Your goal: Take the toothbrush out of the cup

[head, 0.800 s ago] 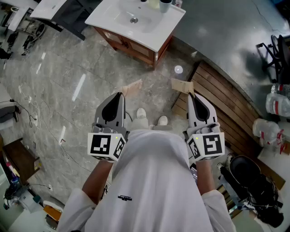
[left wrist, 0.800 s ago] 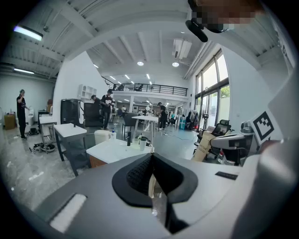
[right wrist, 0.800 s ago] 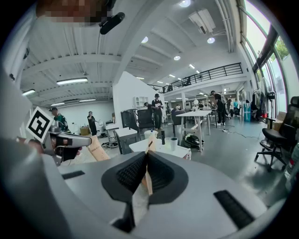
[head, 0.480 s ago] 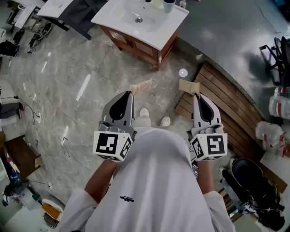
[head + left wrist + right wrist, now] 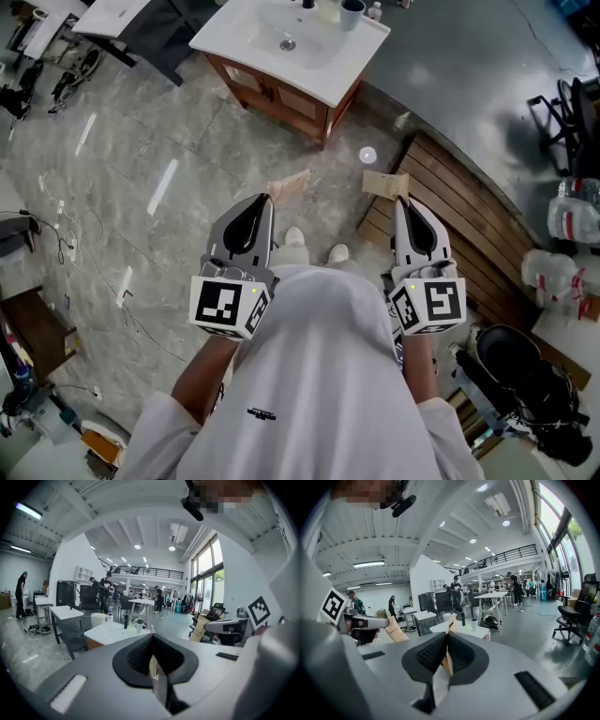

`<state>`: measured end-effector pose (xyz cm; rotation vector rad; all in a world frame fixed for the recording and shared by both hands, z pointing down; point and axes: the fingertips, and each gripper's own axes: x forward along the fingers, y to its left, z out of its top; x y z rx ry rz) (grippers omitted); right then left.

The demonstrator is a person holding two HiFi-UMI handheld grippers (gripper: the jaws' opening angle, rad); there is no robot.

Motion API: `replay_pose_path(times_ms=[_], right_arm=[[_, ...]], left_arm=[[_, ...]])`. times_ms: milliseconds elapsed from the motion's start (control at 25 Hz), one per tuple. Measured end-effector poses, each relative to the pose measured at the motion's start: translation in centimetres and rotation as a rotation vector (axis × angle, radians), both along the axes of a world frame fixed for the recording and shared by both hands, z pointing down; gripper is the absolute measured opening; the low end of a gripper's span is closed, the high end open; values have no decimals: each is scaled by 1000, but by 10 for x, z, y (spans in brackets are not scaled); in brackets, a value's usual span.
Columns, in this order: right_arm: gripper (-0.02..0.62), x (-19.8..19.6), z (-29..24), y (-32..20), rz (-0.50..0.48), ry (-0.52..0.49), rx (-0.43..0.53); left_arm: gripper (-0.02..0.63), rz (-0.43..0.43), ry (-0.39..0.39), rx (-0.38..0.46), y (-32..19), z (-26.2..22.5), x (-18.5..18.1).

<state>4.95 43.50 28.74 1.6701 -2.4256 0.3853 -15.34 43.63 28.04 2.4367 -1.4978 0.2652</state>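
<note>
Person point(image 5: 319, 375) stands on grey floor point(image 5: 159, 122), left gripper point(image 5: 263, 199) and right gripper point(image 5: 402, 201) side by side at waist, well apart from white sink table point(image 5: 328, 70). Dark cup point(image 5: 352, 13) upright at table's far right corner.

A white washbasin point(image 5: 230, 42) tops a wooden cabinet point(image 5: 281, 94) on the grey marbled floor point(image 5: 141, 187). To its right lies a slatted wooden platform point(image 5: 469, 206). One cardboard piece point(image 5: 385, 183) lies at its corner, and a second cardboard piece point(image 5: 289, 181) on the floor. A black office chair point(image 5: 572, 112) stands far right. The dark bundle point(image 5: 516, 366) below may be a bag.
</note>
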Motion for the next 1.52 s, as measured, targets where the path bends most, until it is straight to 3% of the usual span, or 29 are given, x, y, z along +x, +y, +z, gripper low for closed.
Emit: replay_pose_path(times_ms=[400,720,1120,1520], right_arm=[[8,-69,3,-37,-23,64,4],[8,-93,5,-61,-34,82,-31],[8,-78,19,-128,-44,67,-35],[8,-22,24,-283,-120,43,-20]], left_arm=[[5,-10,45,5,-27,11,-64],[5,17,51,-20,-53,18,-85],[5,-9,31,-22,-111,21,-73],[5,-69,-4,-55,-243,25,-15]])
